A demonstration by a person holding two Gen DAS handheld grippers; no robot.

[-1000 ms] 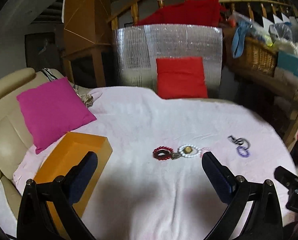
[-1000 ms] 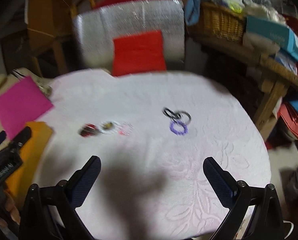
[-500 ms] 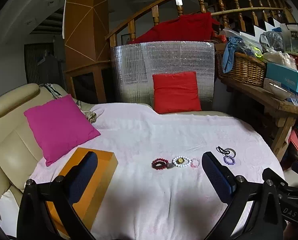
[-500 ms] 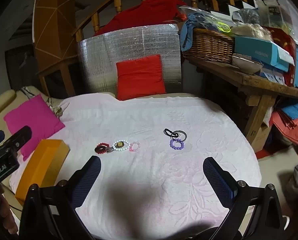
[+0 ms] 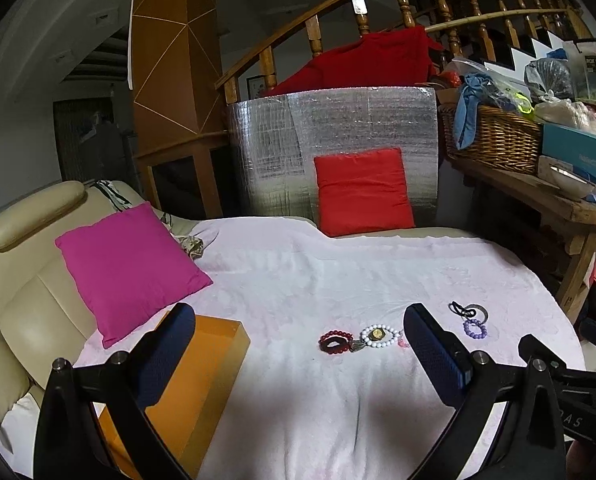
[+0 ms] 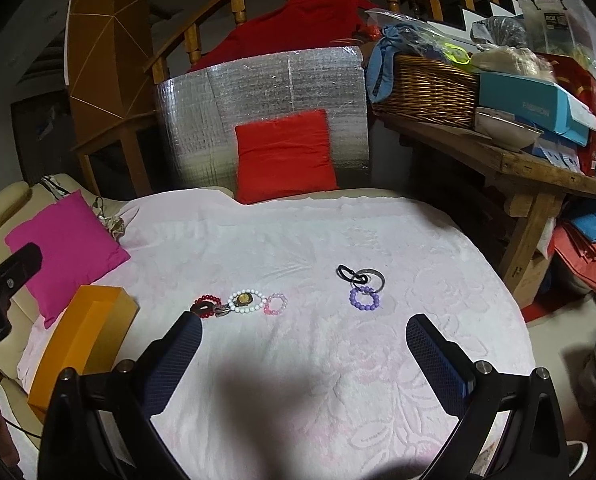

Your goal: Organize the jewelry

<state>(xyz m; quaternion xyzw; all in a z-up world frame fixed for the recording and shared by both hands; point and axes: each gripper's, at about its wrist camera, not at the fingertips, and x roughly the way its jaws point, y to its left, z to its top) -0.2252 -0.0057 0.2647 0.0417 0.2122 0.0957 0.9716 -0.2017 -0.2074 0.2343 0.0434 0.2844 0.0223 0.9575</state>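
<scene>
Several bracelets lie on a pale pink blanket (image 6: 306, 240). A dark red bead bracelet (image 6: 207, 306), a white bead bracelet (image 6: 245, 301) with a gold centre and a pink bracelet (image 6: 276, 304) sit in a row. Right of them lie a purple bracelet (image 6: 364, 299), a black ring (image 6: 348, 273) and a grey ring (image 6: 372, 278). An orange box (image 6: 84, 340) stands at the left. My left gripper (image 5: 298, 356) is open and empty, hovering before the red bracelet (image 5: 335, 342) and white bracelet (image 5: 379, 336). My right gripper (image 6: 304, 360) is open and empty, short of the jewelry.
A magenta cushion (image 5: 130, 272) leans on the cream sofa (image 5: 22, 280) at the left. A red cushion (image 6: 284, 154) rests against a silver foil board (image 6: 258, 112) at the back. A cluttered wooden bench (image 6: 518, 160) with a wicker basket (image 6: 430, 88) stands at the right.
Both grippers have risen and pulled back, so the views show more of the room and the jewelry looks smaller. Both stay open. The jewelry has not moved.
</scene>
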